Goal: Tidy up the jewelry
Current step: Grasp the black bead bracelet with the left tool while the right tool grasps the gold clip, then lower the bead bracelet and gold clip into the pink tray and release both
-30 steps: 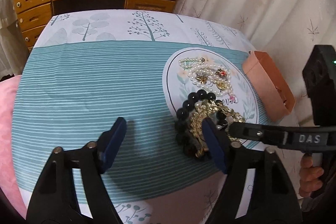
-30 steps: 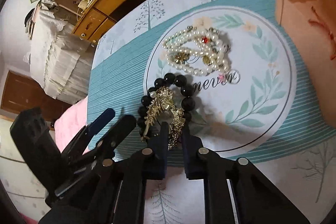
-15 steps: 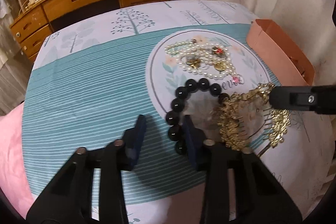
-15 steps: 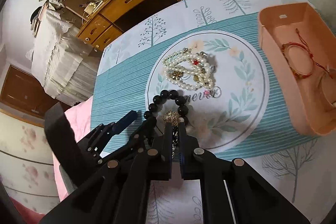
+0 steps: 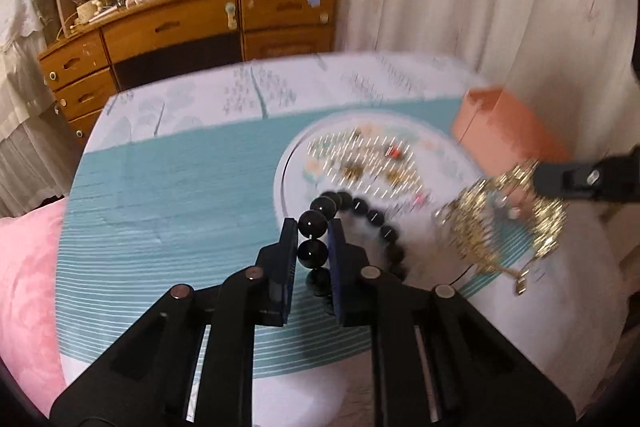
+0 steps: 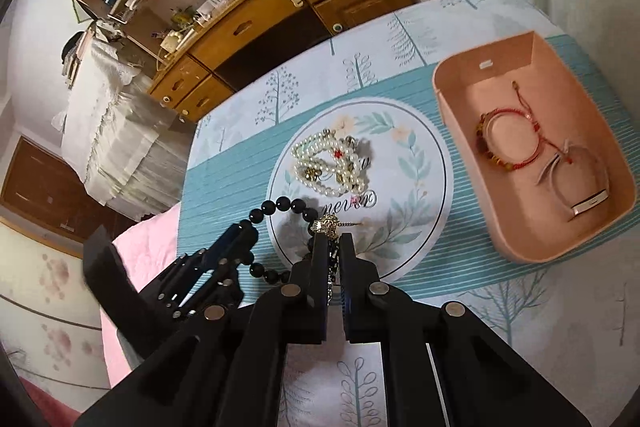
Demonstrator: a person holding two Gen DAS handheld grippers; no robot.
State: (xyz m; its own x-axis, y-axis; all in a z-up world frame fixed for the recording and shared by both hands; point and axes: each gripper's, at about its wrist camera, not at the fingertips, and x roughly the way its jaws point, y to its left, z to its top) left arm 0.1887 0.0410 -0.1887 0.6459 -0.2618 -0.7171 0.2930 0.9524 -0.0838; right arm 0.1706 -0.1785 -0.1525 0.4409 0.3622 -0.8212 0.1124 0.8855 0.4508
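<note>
My left gripper [image 5: 312, 227] has its jaws closing, and the pads press on a bead of the black bead bracelet [image 5: 362, 206], whose far side trails over the round floral mat [image 5: 432, 155]. My right gripper [image 6: 332, 239] is shut on a gold chain [image 6: 326, 225], which hangs tangled above the mat [image 5: 476, 227] to the right of the bracelet. Seen from the right wrist, the left gripper [image 6: 240, 231] holds the black bracelet [image 6: 280, 203] at its left side. A heap of pearl strands [image 6: 332, 167] lies on the mat's far half.
A pink tray [image 6: 452, 107] stands right of the mat and holds a red cord bracelet [image 6: 508, 143] and a pale band [image 6: 588, 201]. A teal striped cloth [image 5: 168, 211] covers the table. A wooden dresser [image 5: 180, 27] and a curtain stand behind; pink bedding lies at the left.
The left jaws came together around the black bead bracelet. The right gripper lifted the gold chain off the bracelet, up and to the right. Both views have pulled back from the table.
</note>
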